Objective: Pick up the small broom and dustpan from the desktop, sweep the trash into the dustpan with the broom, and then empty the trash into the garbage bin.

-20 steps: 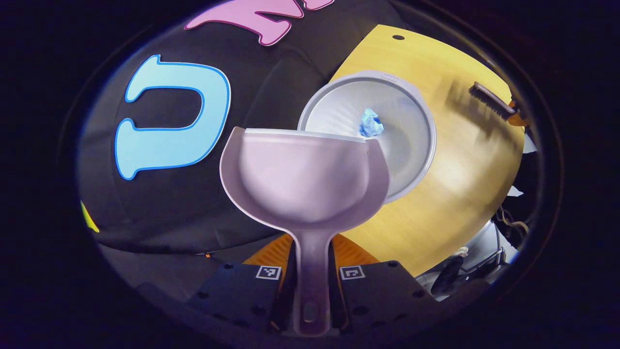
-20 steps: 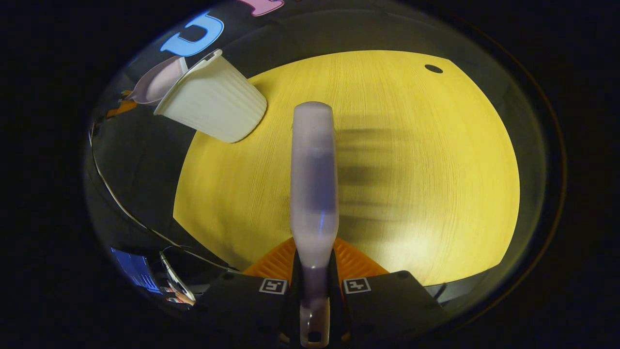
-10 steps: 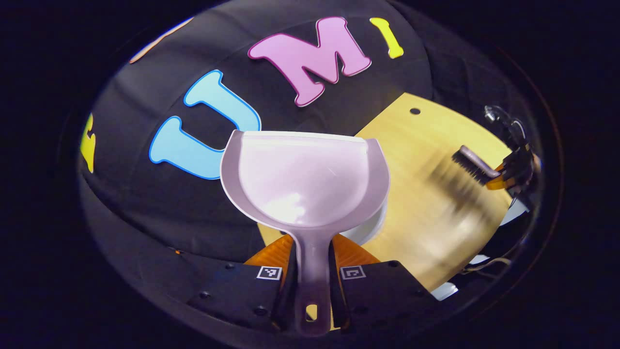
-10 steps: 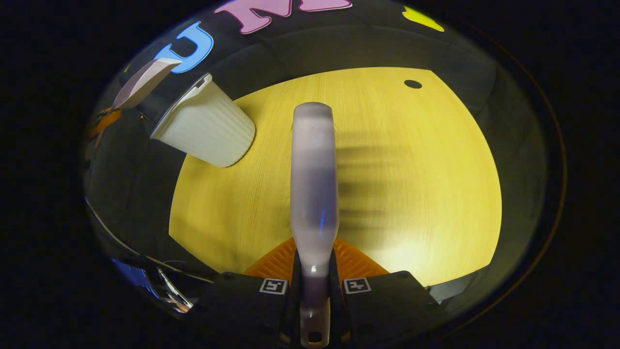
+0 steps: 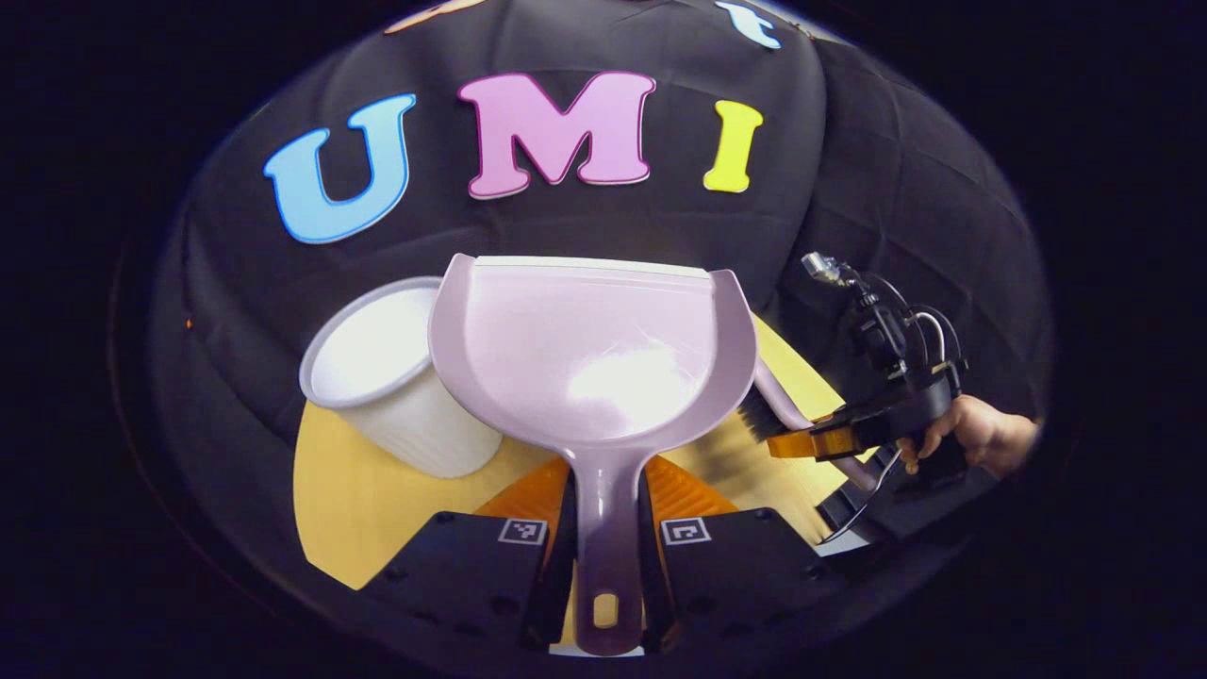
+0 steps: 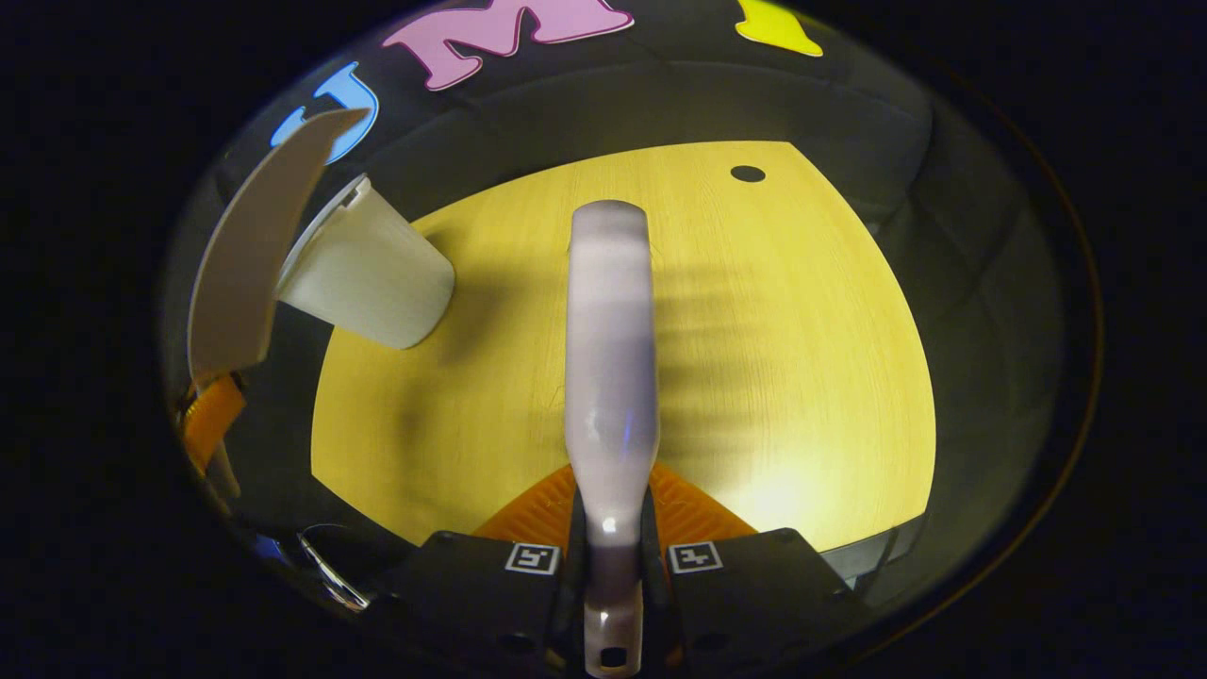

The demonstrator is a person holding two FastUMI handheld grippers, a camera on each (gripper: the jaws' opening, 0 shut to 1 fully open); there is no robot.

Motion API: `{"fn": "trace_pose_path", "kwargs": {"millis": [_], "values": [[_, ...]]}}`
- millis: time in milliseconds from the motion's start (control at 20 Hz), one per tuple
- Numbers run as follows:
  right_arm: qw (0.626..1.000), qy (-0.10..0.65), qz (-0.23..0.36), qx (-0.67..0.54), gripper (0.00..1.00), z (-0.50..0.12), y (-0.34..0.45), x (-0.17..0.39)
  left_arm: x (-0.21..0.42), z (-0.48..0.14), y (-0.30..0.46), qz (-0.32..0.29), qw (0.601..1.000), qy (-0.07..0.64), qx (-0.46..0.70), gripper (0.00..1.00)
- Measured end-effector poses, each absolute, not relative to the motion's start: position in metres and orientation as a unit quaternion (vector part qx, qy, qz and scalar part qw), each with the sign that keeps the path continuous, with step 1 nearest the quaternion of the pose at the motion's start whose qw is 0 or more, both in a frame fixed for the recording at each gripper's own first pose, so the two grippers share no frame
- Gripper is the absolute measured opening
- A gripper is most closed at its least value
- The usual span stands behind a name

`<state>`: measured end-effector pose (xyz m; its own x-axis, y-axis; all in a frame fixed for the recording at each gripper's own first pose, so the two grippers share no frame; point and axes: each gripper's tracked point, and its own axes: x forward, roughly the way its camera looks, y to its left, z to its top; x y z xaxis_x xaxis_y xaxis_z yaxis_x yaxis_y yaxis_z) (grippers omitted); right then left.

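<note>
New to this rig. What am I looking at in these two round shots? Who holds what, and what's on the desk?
No robot arm here: a person carries a handheld two-finger claw in each hand, and a fisheye camera rides on each, looking along its fingers.

Left gripper view: the left claw is shut on the handle of an empty lilac dustpan. Behind it a white ribbed garbage bin stands on the yellow wooden desk. Off to the right, the person's hand holds the other claw.

Right gripper view: the right claw is shut on the small broom, seen from its back, above the desk. The bin and dustpan sit at the left edge.
</note>
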<state>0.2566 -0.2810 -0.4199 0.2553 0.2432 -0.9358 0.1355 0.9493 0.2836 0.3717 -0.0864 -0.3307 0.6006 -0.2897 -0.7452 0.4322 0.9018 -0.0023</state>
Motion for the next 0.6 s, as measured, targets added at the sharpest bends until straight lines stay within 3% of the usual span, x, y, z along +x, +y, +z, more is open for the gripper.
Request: {"fn": "trace_pose_path", "kwargs": {"millis": [150, 300, 600], "values": [[0.765, 0.631, 0.043, 0.126, 0.28, -0.437, -0.279, 0.249, 0.349, -0.392, -0.088, -0.17, 0.878, 0.435, 0.103, 0.28], [0.747, 0.652, 0.062, 0.112, 0.28, -0.452, -0.272, 0.245, 0.328, -0.449, -0.092, -0.148, 0.854, 0.498, 0.019, 0.27], [0.725, 0.683, 0.059, 0.062, 0.28, -0.442, -0.276, 0.25, 0.343, -0.476, -0.092, -0.106, 0.842, 0.529, -0.021, 0.28]]}}
